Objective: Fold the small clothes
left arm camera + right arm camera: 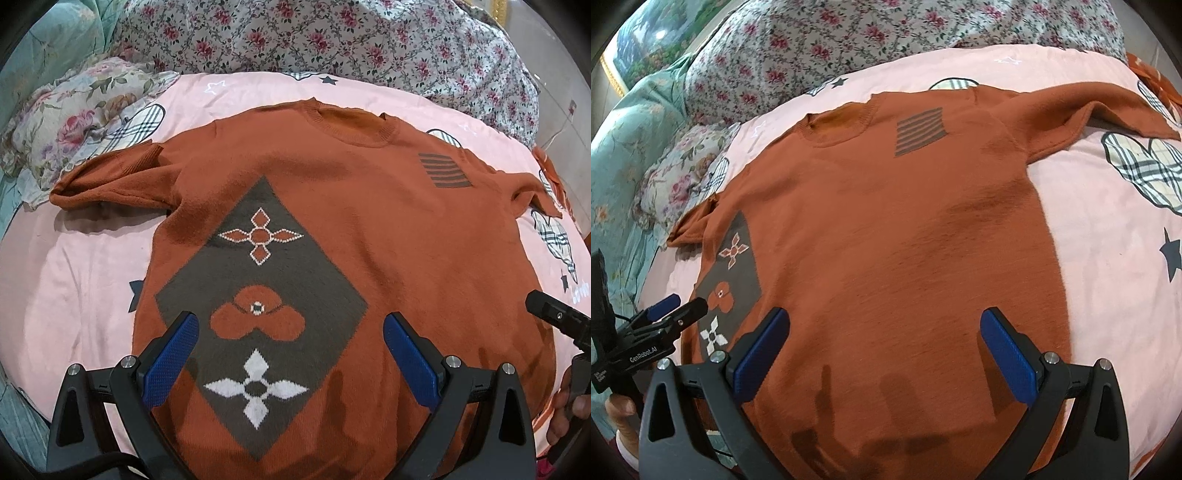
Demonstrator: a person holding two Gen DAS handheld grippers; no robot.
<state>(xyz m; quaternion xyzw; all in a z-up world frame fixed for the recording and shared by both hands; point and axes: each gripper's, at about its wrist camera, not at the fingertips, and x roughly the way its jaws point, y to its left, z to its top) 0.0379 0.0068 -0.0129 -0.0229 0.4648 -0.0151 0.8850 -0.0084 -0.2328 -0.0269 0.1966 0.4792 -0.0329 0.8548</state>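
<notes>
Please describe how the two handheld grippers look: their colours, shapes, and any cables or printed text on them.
Both grippers are alike. The left gripper and the right gripper have black, triangular plastic frames with silver bolts. Each of the fingers carries a flat blue pad with a fine dotted texture. In the right wrist view, the left gripper's side shows white "GenRobot.AI" lettering and a thin black cable. No sleeve is clearly visible.

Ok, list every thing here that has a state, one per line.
Sweater: spread flat, front up, unfolded.
Left sleeve: out to the side, cuff end bunched.
Right sleeve: stretched out to the side.
Left gripper: jaws open, above the sweater's lower front, holding nothing.
Right gripper: jaws open, above the sweater's lower front, holding nothing.
Pink sheet: laid out under the sweater.
</notes>
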